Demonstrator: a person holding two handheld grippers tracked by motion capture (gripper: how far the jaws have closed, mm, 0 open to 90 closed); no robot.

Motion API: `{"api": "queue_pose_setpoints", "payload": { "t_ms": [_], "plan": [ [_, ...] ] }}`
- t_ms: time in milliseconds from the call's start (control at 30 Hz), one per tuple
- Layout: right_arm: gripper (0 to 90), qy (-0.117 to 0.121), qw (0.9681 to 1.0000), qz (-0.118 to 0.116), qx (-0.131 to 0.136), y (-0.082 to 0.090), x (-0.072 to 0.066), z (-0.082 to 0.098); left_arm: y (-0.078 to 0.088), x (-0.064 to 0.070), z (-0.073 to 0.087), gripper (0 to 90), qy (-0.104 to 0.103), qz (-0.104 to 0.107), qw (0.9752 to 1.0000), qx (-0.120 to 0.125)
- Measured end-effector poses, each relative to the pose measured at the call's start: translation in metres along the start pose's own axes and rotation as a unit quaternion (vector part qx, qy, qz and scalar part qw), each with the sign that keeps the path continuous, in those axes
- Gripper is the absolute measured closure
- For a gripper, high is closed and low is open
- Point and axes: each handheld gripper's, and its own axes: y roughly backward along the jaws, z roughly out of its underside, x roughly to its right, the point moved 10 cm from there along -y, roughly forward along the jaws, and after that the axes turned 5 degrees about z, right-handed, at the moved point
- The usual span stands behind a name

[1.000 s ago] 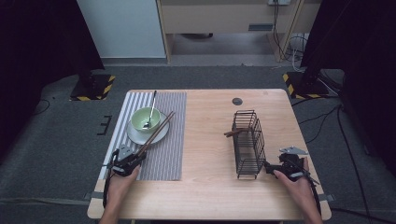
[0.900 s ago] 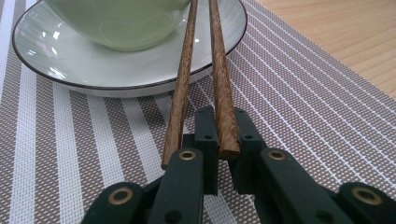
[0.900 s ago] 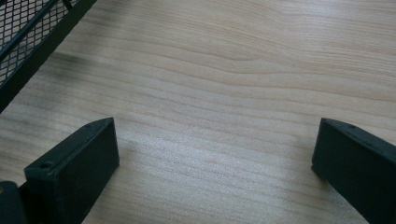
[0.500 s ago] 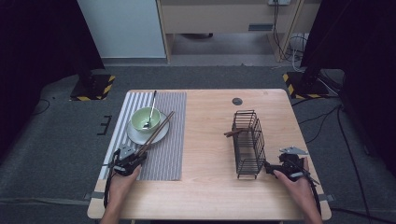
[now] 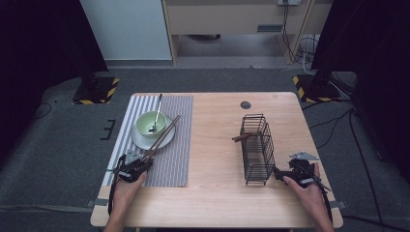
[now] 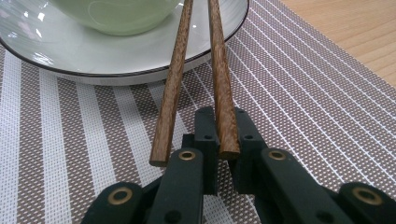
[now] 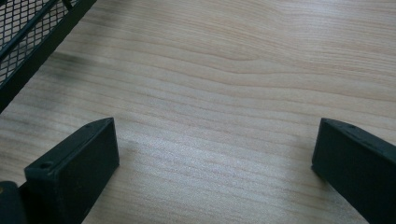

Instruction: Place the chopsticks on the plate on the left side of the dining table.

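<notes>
- My left gripper [image 6: 223,140] is clamped on one chopstick [image 6: 220,74], whose far end leans on the plate [image 6: 56,70]; its twin [image 6: 173,88] lies beside.
- My right gripper [image 7: 215,158] gapes wide, holding nothing, over bare table [image 7: 233,70] beside the wire basket [image 5: 256,145].

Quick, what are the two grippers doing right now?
Left gripper: shut on one chopstick.
Right gripper: open, holding nothing, over the table.

Matt wooden chopsticks [image 6: 219,84] lean on a glossy glazed plate [image 6: 56,65] over a woven mat [image 6: 303,102].
</notes>
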Motion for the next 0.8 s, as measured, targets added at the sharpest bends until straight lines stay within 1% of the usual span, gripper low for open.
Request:
{"api": "queue_pose_setpoints", "payload": {
  "t_ms": [367, 567, 800],
  "plan": [
    [0.7, 0.000, 1.0000, 0.000, 0.000, 0.0000, 0.0000, 0.0000, 0.0020, -0.0020, 0.0019, 82.4, 0.001, -0.005, 1.0000, -0.002],
    [0.6, 0.000, 1.0000, 0.000, 0.000, 0.0000, 0.0000, 0.0000, 0.0016, -0.0008, 0.0020, 80.3, -0.001, -0.006, 1.0000, -0.003],
    [0.7, 0.000, 1.0000, 0.000, 0.000, 0.0000, 0.0000, 0.0000, 0.0030, 0.0013, -0.0009, 77.9, -0.003, -0.005, 1.0000, 0.006]
  ]
}}
